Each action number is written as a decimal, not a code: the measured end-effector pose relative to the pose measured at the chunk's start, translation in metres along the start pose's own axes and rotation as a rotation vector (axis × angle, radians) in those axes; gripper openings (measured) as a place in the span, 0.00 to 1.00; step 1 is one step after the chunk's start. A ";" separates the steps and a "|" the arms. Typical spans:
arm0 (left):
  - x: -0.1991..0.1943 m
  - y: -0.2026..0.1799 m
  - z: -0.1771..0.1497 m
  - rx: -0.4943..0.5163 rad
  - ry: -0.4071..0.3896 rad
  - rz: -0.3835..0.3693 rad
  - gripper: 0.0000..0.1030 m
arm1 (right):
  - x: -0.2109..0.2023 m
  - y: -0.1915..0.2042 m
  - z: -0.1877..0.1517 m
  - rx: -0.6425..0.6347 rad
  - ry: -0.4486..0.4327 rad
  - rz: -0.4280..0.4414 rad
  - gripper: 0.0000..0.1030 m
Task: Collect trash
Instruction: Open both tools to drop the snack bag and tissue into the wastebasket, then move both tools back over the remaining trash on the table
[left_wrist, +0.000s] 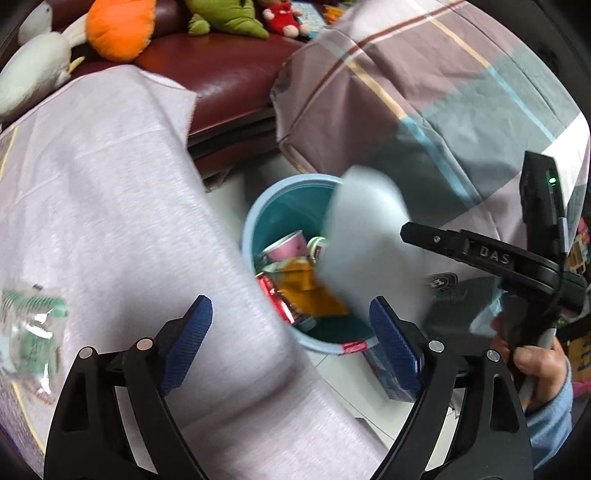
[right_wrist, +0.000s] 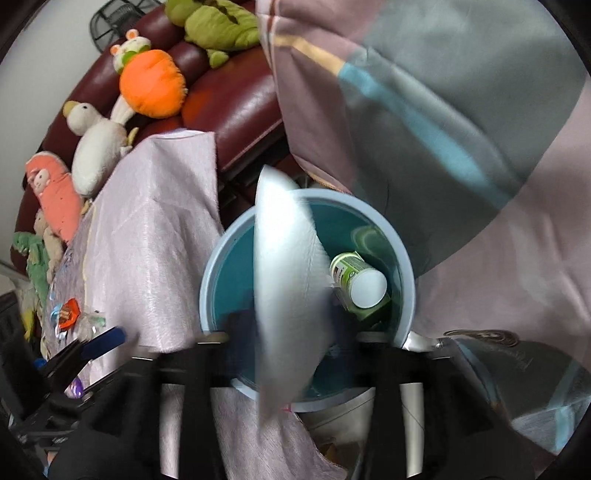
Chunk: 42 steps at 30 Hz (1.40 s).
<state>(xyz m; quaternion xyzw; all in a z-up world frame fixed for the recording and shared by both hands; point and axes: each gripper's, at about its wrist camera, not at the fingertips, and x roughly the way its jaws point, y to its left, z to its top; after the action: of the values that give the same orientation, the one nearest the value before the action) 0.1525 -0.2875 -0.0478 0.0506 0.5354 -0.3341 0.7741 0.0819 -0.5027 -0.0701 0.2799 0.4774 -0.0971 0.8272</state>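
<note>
Trash already fills the blue bin (left_wrist: 255, 221): a pink paper cup (left_wrist: 286, 245), a red can (left_wrist: 275, 295), an orange wrapper (left_wrist: 306, 286) and a green-labelled bottle (right_wrist: 360, 282). Blurred white tissue (right_wrist: 286, 295) hangs over the bin's mouth beside the right gripper (right_wrist: 291, 350), whose jaw state I cannot tell. Left gripper (left_wrist: 291, 341) hovers above the bin's near rim, jaws wide apart and empty.

A blurred white sheet (right_wrist: 288, 295) hides much of the bin (right_wrist: 404, 258) — the right hand-held gripper (right_wrist: 295, 343) is smeared, its grip unreadable.
</note>
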 end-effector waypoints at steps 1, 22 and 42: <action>-0.002 0.003 -0.001 -0.008 -0.002 0.000 0.85 | 0.003 0.002 0.000 -0.004 -0.003 -0.014 0.51; -0.047 0.046 -0.028 -0.107 -0.069 -0.048 0.88 | -0.021 0.050 -0.023 -0.051 0.029 -0.105 0.78; -0.122 0.140 -0.087 -0.276 -0.180 0.024 0.91 | -0.015 0.175 -0.062 -0.244 0.118 -0.053 0.80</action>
<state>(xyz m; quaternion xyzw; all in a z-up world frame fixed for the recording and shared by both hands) 0.1385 -0.0848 -0.0182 -0.0800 0.5041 -0.2515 0.8223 0.1029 -0.3254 -0.0165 0.1699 0.5407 -0.0435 0.8227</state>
